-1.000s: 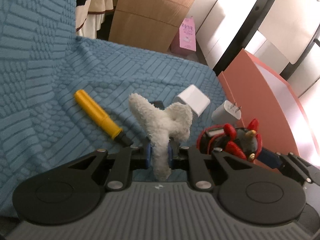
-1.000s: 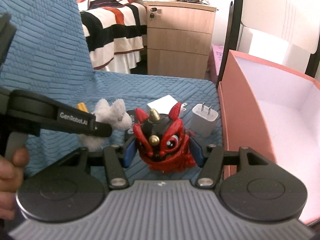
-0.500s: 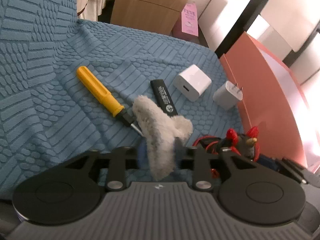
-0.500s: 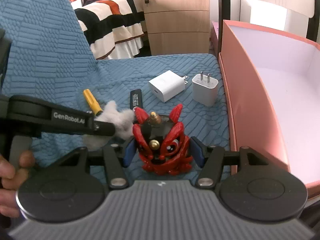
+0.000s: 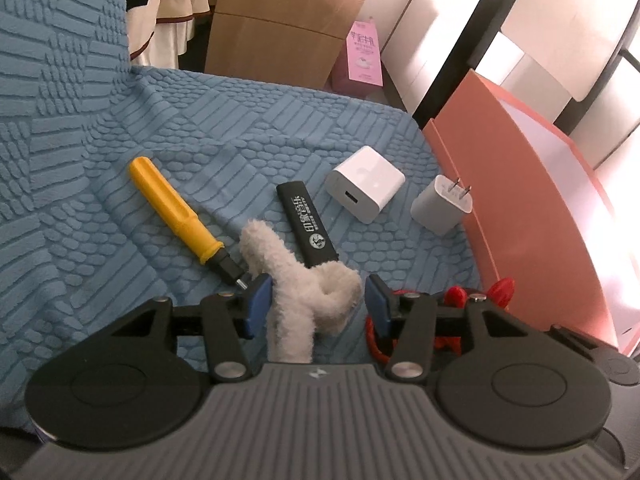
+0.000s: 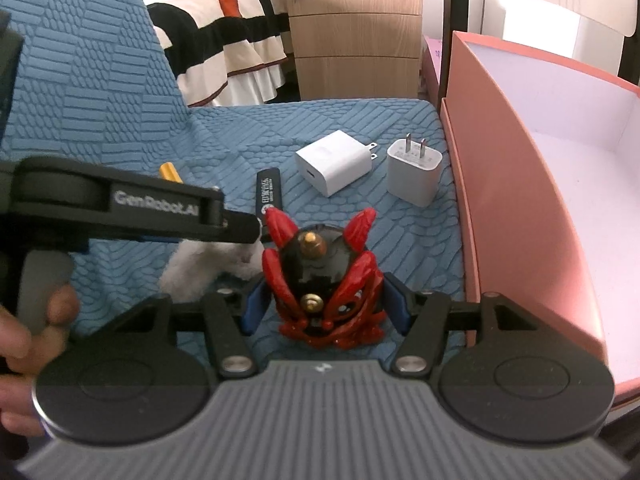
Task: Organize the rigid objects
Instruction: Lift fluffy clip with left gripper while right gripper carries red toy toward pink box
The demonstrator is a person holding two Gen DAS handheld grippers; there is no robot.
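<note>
My left gripper [image 5: 316, 302] is open around a white fluffy toy [image 5: 304, 292] that rests on the blue textured cloth [image 5: 120, 160]; the pads stand apart from it. My right gripper [image 6: 322, 302] is shut on a red and black horned figurine [image 6: 324, 280], low over the cloth. Ahead lie a yellow-handled screwdriver [image 5: 176, 212], a black USB stick [image 5: 306, 224], a white square charger [image 5: 364, 188] and a white plug adapter [image 5: 440, 204]. The chargers also show in the right wrist view, the square charger [image 6: 334, 166] and the adapter [image 6: 414, 172].
An open pink box [image 6: 540, 184] with a pale inside stands at the right edge of the cloth. Behind are a wooden drawer cabinet [image 6: 356, 28] and a striped bed cover [image 6: 224, 48]. The left gripper's body [image 6: 120, 208] crosses the right wrist view.
The left gripper lowered the fluffy toy to the cloth and opened, letting it go. The right gripper came lower with the figurine still held.
</note>
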